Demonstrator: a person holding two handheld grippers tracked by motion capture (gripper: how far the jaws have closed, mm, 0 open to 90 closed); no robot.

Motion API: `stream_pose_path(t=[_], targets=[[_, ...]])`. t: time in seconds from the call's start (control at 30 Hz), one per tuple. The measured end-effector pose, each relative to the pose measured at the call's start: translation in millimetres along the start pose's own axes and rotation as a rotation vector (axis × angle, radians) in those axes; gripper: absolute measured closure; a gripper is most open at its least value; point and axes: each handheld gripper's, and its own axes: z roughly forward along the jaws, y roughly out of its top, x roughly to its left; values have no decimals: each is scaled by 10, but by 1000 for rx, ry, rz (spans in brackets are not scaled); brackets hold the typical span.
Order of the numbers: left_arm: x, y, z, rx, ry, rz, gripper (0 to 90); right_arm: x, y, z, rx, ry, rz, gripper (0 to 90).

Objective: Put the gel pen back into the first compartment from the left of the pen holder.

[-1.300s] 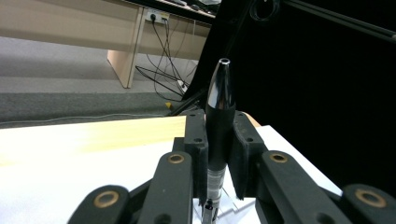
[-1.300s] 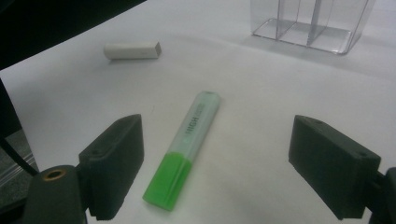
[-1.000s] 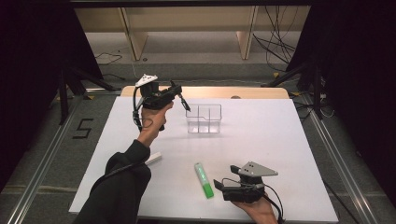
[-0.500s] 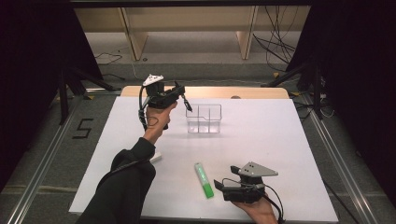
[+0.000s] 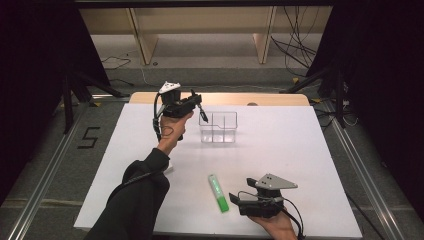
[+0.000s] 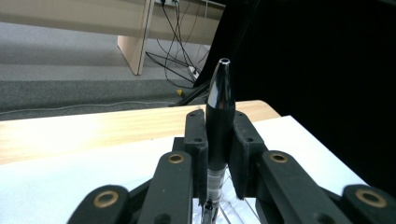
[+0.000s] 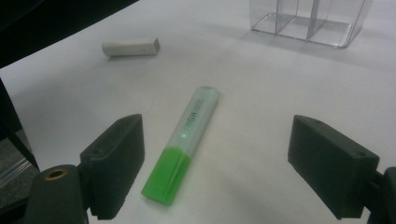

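Note:
My left gripper [image 5: 194,101] is raised above the table's far left, shut on a black pen [image 5: 201,111]. In the left gripper view the pen [image 6: 219,102] stands upright between the pads, its tapered tip rising above my left gripper [image 6: 219,135]. Just right of it stands a clear plastic organizer [image 5: 218,128] with several compartments. A green highlighter [image 5: 218,193] lies near the table's front. My right gripper [image 5: 234,199] rests open beside its lower end. In the right gripper view the highlighter [image 7: 186,142] lies between the wide-open jaws of my right gripper [image 7: 219,147], nearer the left one.
A white eraser [image 7: 131,46] lies on the white table [image 5: 300,150], left of the highlighter, partly behind the person's left sleeve [image 5: 137,195]. The organizer [image 7: 308,18] stands farther off. Dark curtains flank the table.
My left gripper with the pen has drifted slightly right, toward the organizer. The right gripper and highlighter have stayed put.

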Motion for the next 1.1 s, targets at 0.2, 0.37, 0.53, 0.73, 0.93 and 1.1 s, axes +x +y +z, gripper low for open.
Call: stream_pose_path(t=[0.2, 0.37, 0.53, 0.73, 0.93, 1.1], targets=[[-20, -41, 53, 18, -1, 8, 790, 1, -1, 0, 0, 0, -2, 196], [-20, -52, 79, 28, -39, -6, 739, -2, -2, 0, 0, 1, -3, 196], [-24, -18, 48, 33, -18, -4, 317, -4, -5, 4, 2, 1, -4, 196], [-13, 38, -151, 20, -20, 6, 203, -8, -6, 6, 4, 0, 0, 196], [12, 2, -393, 41, -60, -23, 204, 0, -5, 16, 9, -6, 3, 196], [-27, -164, -512, 91, -83, -1, 201, 8, -4, 26, 16, -4, 4, 196]])
